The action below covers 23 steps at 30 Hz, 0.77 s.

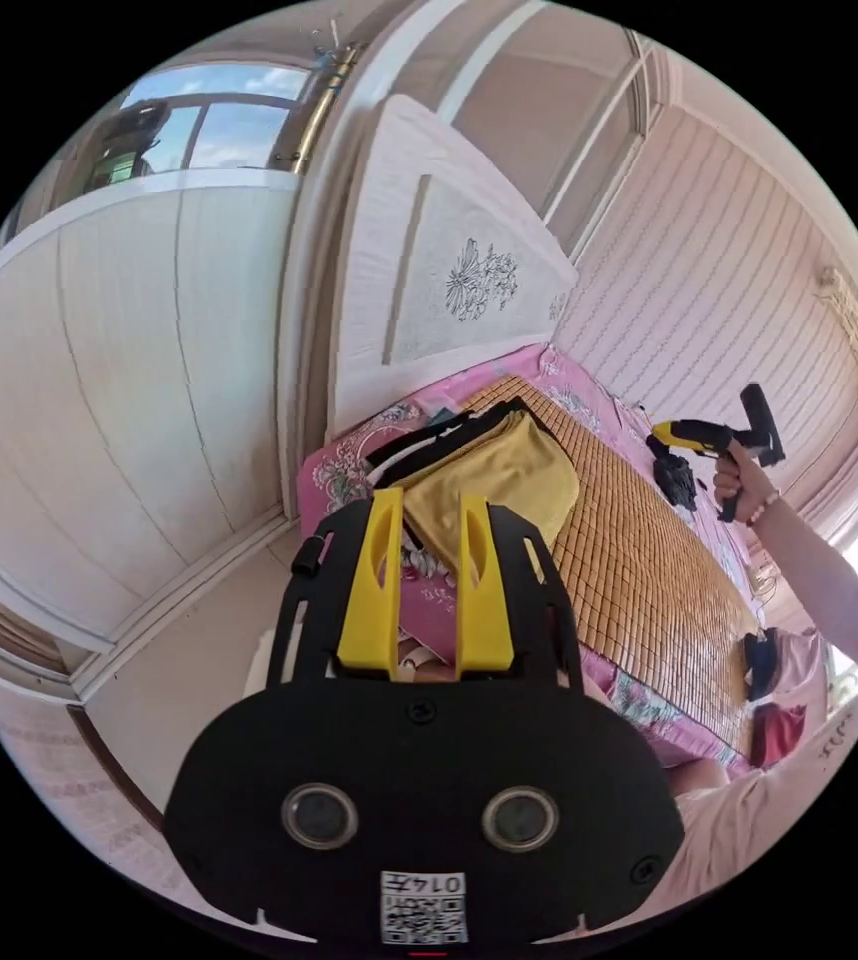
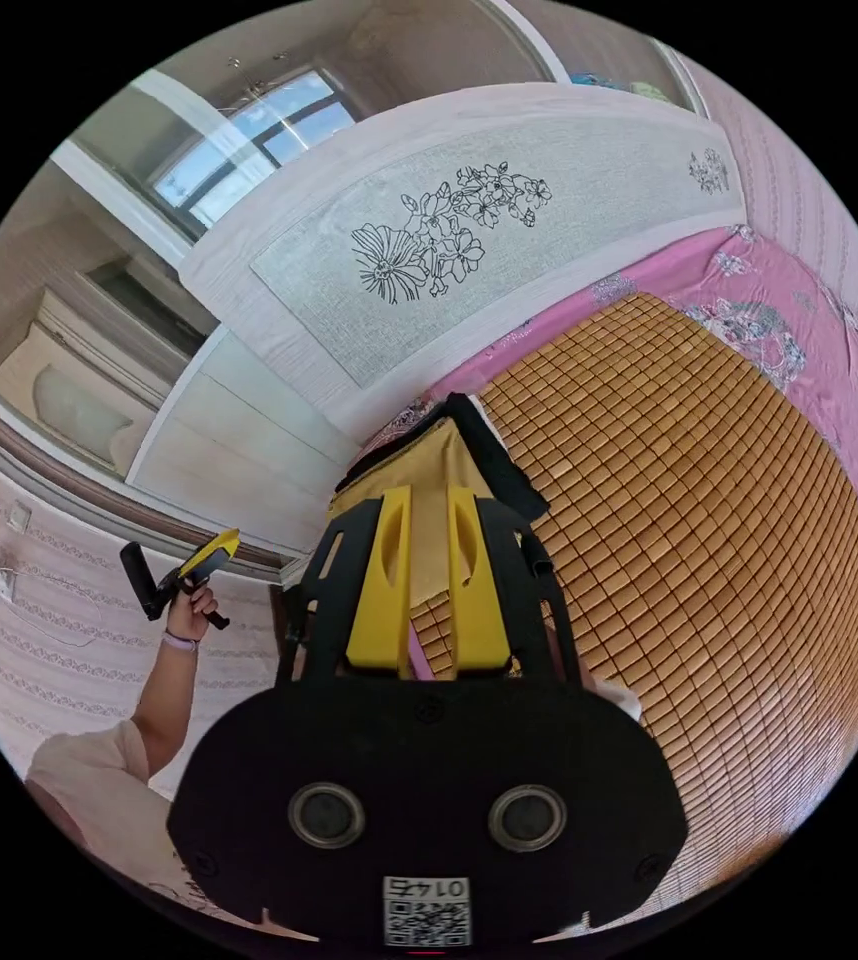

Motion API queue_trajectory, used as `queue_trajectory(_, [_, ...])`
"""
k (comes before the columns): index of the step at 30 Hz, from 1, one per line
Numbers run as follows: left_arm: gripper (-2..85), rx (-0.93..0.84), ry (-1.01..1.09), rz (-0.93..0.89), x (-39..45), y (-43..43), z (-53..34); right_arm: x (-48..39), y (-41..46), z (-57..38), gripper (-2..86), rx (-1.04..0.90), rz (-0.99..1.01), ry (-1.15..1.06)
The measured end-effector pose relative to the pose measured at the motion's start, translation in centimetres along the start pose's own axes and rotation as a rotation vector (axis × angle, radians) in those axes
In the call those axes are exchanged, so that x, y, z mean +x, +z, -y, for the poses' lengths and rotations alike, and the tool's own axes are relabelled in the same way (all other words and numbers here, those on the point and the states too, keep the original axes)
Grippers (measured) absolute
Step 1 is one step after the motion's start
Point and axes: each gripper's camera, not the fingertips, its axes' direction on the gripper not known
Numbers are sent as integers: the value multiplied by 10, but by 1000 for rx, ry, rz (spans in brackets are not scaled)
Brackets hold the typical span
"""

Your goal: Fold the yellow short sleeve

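I have both grippers raised over the bed, clear of the cloth, so I judge the fold is either not begun or between passes. The yellow short-sleeve shirt [image 1: 494, 480] lies bunched on the woven bamboo mat [image 1: 639, 570], at the mat's corner nearest the white headboard with the flower drawing [image 2: 449, 240], on top of a black garment [image 2: 494, 455] at that same corner. My left gripper [image 1: 427, 540] holds its yellow jaws parallel with a narrow gap, nothing between them; my right gripper [image 2: 429, 560] looks the same, empty, with the shirt lying beyond its tips. Next I would lower both toward that corner of the mat, pinch two edges of the shirt and draw it out flat onto the mat's open middle.
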Motion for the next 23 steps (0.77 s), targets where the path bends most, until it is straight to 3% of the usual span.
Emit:
queue_trajectory(3, [61,-13,29,-25,-5,-11,-50,45,-17,-105,43,18,28,51])
queue_trajectory(5, [53,-41,123,-59,22,-12,-86,72,-31,-184,32,-19,-60,159])
queue_trajectory(9, [49,-68,361,-186,98,1,-123,106,-103,-373,21,21,-206,517])
queue_trajectory(12, [48,-90,569,-311,181,20,-141,100,-166,-494,20,177,-311,748])
queue_trajectory(16, [50,-120,824,-656,314,43,-169,70,-229,-625,27,350,-528,956])
queue_trajectory(21, [52,-135,1149,-850,470,46,-227,45,-267,-727,60,452,-733,1065])
queue_trajectory(23, [55,-247,1261,-978,540,52,-260,44,-278,-755,77,472,-800,1103])
